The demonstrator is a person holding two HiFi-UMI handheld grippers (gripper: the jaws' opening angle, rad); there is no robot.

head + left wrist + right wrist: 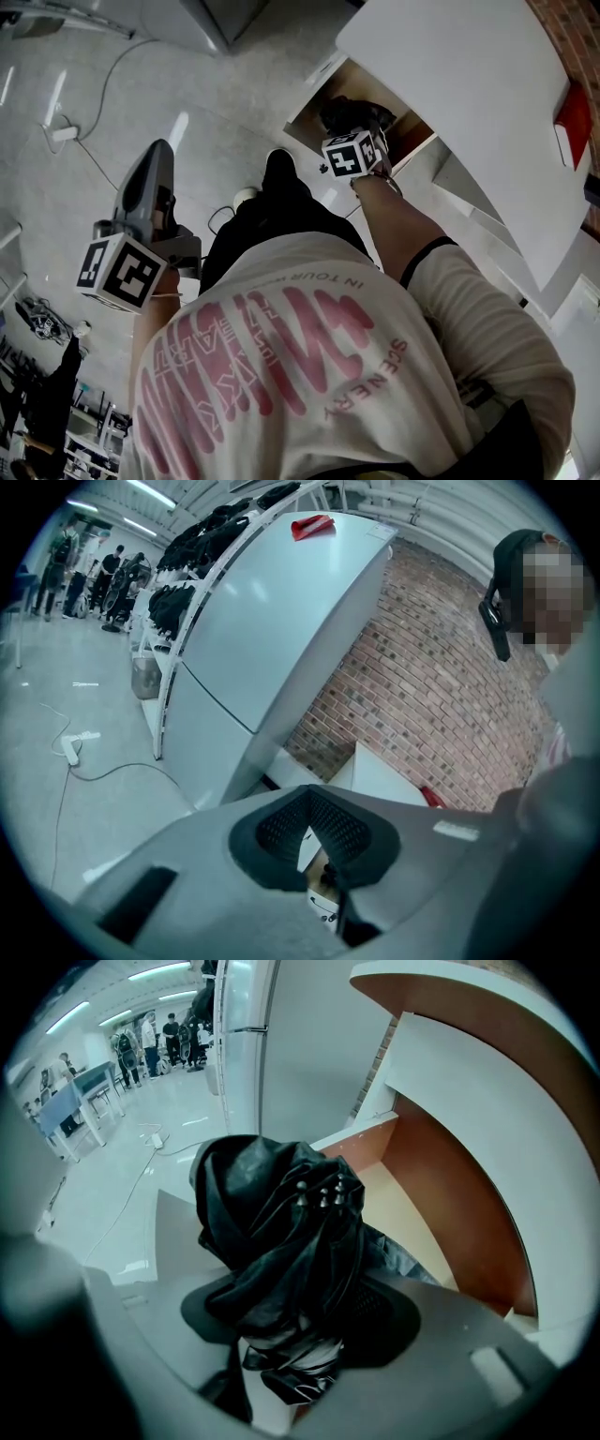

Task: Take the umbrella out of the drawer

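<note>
Looking down from the head view, the person bends forward and the right arm is stretched straight out to the open drawer (412, 141). The right gripper (361, 131) points steeply down into it. The umbrella (342, 111) is only a dark lump there, and its direction cannot be read. The left gripper (155, 164) is held up beside the body, with its tip pointing away over the floor (75, 187).

In the left gripper view the pads (281, 832) meet at the tips with nothing between them, and they hide most of the drawer.

In the right gripper view the jaws clamp the folded black umbrella over the drawer's wooden bottom. I cannot tell whether it touches the bottom. Its long axis runs along the jaws, away from the camera, with the metal rib tips (323, 1194) at the far end. The near end is cut off.
</note>
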